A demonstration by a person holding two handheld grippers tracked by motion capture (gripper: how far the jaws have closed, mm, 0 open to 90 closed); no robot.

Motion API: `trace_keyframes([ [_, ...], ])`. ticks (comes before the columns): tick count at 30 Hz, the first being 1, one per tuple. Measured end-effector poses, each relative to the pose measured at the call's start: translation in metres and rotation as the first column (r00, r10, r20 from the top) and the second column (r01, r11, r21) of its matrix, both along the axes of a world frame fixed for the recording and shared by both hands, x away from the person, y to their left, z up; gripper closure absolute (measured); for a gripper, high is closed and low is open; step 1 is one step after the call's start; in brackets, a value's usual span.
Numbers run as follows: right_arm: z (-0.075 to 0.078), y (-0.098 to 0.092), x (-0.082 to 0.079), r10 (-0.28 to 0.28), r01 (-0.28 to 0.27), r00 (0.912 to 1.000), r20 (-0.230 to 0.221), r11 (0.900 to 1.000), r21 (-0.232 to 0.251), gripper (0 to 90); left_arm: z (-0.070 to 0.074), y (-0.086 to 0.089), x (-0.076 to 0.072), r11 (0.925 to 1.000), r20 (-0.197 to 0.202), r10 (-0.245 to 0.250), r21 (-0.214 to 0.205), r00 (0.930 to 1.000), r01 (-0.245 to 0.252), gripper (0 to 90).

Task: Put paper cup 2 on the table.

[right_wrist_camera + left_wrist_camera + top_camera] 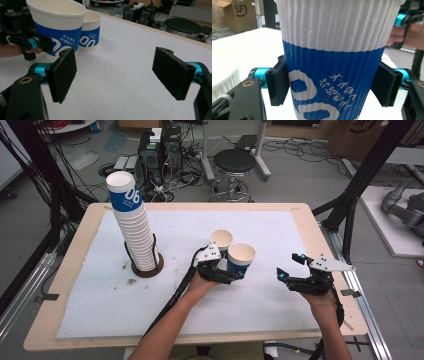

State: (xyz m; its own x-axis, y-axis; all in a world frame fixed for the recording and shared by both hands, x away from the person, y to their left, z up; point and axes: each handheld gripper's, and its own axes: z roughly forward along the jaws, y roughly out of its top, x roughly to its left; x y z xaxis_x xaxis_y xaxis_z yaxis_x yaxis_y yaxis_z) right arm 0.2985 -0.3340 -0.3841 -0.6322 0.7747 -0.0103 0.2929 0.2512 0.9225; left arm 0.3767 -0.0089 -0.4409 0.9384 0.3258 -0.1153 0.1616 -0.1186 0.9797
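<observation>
Cup sits between my left gripper's pads, pinched on its blue band just under the white ribbed upper part, upright, mouth open to the ceiling. In the high view it is near the middle of the white mat, just beside a second cup that stands behind it; I cannot tell whether the two touch, or whether the held one's base is already down on the mat.

I judge it light and empty, paper with a corrugated wall (the ribs give the pads something to bite, so it is unlikely to slide). The wall is soft, though: the rim looks slightly oval in the right gripper view, so a harder squeeze would crush it. Low on the blue band, where the wall narrows and is stiffer toward the base, seems the safest place to hold.

My right gripper hangs off to the right with its jaws spread and nothing between them.

Farther left a tall stack of the same cups stands in a brown holder.
</observation>
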Motion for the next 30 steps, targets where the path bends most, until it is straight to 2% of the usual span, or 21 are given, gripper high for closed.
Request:
trace_keyframes([
  [7, 0.001, -0.001, 0.0, 0.001, -0.001, 1.0, 0.006, 1.0, 0.001, 20.1, -0.011, -0.007, 0.002, 0.9966, -0.026, 0.011, 0.082, 0.9996, -0.009, 26.0],
  [12, 0.001, -0.001, -0.001, -0.001, 0.001, 1.0, 0.003, 1.0, 0.004, 20.1, -0.011, -0.012, 0.002, 0.991, -0.03, 0.025, 0.132, 0.9993, -0.02, 26.1],
  [13, 0.001, -0.001, -0.001, -0.001, 0.001, 1.0, 0.003, 1.0, 0.005, 20.1, -0.011, -0.014, 0.002, 0.9893, -0.034, 0.033, 0.143, 0.9989, -0.028, 26.2],
  [14, 0.001, 0.0, -0.001, 0.002, -0.002, 1.0, 0.007, 1.0, 0.005, 20.1, -0.01, -0.015, 0.001, 0.985, -0.03, 0.038, 0.169, 0.9988, -0.033, 26.1],
  [19, 0.002, 0.001, -0.001, 0.003, -0.003, 1.0, 0.006, 1.0, 0.009, 20.1, -0.01, -0.022, -0.003, 0.967, -0.01, 0.056, 0.249, 0.9983, -0.052, 26.4],
  [25, 0.002, 0.001, -0.001, 0.004, -0.004, 1.0, 0.003, 1.0, 0.006, 20.1, -0.01, -0.023, -0.003, 0.9554, -0.027, 0.067, 0.29, 0.9974, -0.056, 26.3],
  [28, 0.002, 0.001, -0.001, 0.004, -0.004, 1.0, 0.006, 1.0, 0.006, 20.1, -0.009, -0.021, -0.003, 0.9538, -0.052, 0.07, 0.296, 0.9962, -0.052, 26.1],
  [30, 0.002, 0.001, -0.001, 0.006, -0.006, 0.9999, 0.008, 1.0, 0.005, 20.1, -0.007, -0.019, -0.004, 0.9482, -0.051, 0.069, 0.314, 0.9963, -0.05, 26.0],
])
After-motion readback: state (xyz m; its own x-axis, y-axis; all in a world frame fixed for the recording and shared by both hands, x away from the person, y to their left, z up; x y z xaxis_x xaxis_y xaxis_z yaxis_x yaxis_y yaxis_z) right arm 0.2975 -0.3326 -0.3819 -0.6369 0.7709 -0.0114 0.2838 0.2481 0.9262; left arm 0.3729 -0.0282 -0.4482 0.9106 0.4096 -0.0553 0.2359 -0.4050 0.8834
